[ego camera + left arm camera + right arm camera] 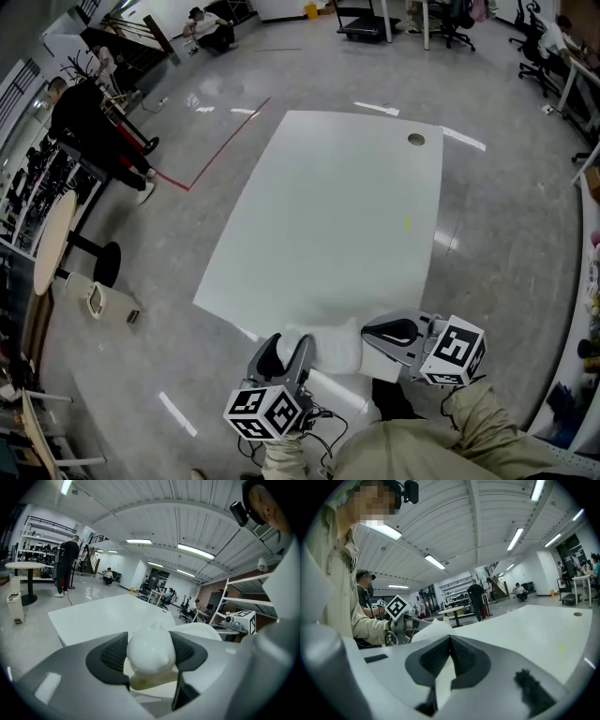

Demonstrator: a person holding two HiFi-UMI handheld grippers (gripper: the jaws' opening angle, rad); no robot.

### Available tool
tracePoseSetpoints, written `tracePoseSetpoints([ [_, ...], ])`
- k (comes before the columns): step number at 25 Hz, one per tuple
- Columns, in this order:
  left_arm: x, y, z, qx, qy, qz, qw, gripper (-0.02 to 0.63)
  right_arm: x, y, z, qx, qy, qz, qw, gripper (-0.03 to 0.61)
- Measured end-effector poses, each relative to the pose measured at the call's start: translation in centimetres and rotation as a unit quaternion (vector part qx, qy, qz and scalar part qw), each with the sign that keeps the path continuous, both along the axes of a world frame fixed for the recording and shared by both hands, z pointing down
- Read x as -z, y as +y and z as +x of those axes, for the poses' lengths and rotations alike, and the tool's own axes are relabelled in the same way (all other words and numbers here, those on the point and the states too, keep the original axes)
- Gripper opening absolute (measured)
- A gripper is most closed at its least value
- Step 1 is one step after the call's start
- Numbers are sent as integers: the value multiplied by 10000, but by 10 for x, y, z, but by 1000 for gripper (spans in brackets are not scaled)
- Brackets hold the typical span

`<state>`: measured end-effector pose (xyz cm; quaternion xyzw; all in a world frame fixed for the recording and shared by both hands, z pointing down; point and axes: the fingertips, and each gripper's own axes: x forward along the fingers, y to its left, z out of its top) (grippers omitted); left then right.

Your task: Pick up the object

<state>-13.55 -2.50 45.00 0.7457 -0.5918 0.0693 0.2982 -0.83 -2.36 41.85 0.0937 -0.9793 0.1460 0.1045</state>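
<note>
A soft white object [336,349] hangs between my two grippers at the near edge of the white table [337,206]. My left gripper [287,351] is shut on a rounded, bunched end of it [151,649], with the dark pads [110,654] pressing from both sides. At the other end, my right gripper [377,330] is shut on a thin white edge [446,679] that sticks out between its pads [432,657]. The object's bulk [432,629] shows past the right jaws, and the left gripper's marker cube [397,606] lies beyond it.
The table has a dark round hole [416,140] at its far right corner and a small yellow mark [407,223]. A person in black [86,120], a round table [54,242] and a small white bin [97,300] stand at the left. A red line [220,150] crosses the floor.
</note>
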Motion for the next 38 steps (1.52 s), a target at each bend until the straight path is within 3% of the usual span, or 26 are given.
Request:
tracePoseSetpoints([
  [14, 50, 180, 8, 154, 6, 765, 9969, 270, 54, 180, 8, -87, -111, 739, 9972, 2],
  [20, 80, 226, 15, 127, -188, 1108, 9936, 270, 78, 229, 15, -80, -132, 987, 9950, 2],
  [27, 105, 249, 23, 160, -259, 1411, 9895, 270, 101, 252, 25, -77, -194, 1210, 9924, 2],
  [38, 118, 247, 46, 136, -241, 1475, 9887, 270, 115, 253, 47, 6, -174, 1393, 9901, 0],
])
